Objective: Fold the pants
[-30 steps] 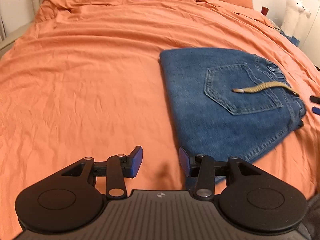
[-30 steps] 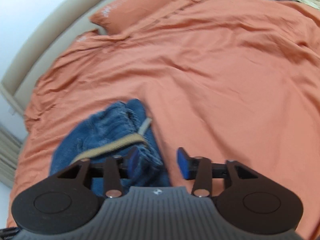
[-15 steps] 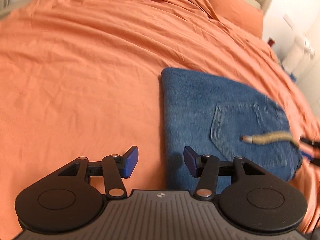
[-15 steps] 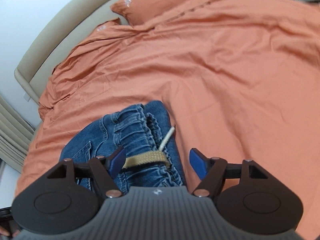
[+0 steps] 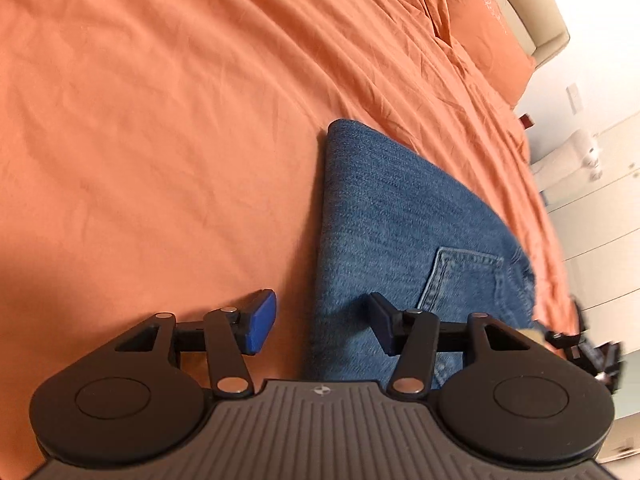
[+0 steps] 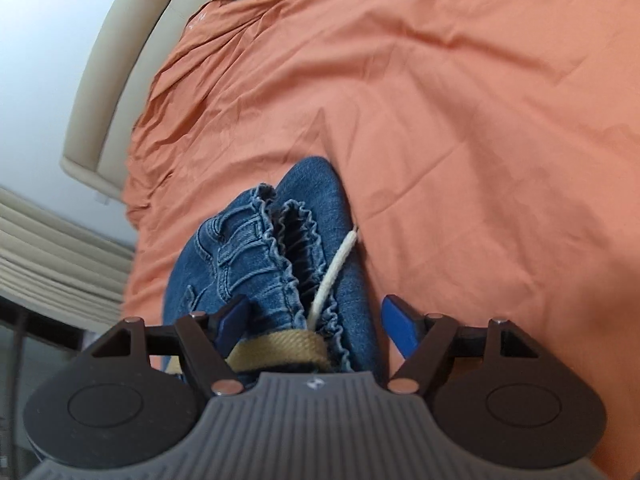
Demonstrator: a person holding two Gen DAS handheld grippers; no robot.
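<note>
Blue denim fills the space ahead of both my tools: the folded pants lie flat on the orange bedsheet, back pocket facing up. On my left gripper the jaws are spread wide and hold nothing; the folded edge of the pants runs up between them, so the left blue pad sits over bare sheet and the right pad over denim. Whether either pad touches the cloth I cannot tell.

Through the right wrist camera I see the gathered elastic waistband straight ahead of my right gripper, its jaws also spread, straddling the waist end of the pants. A tan drawstring band lies between the jaws, close to the tool body, and a pale cord runs forward from it. An orange pillow and a beige headboard sit far beyond the jaws.
</note>
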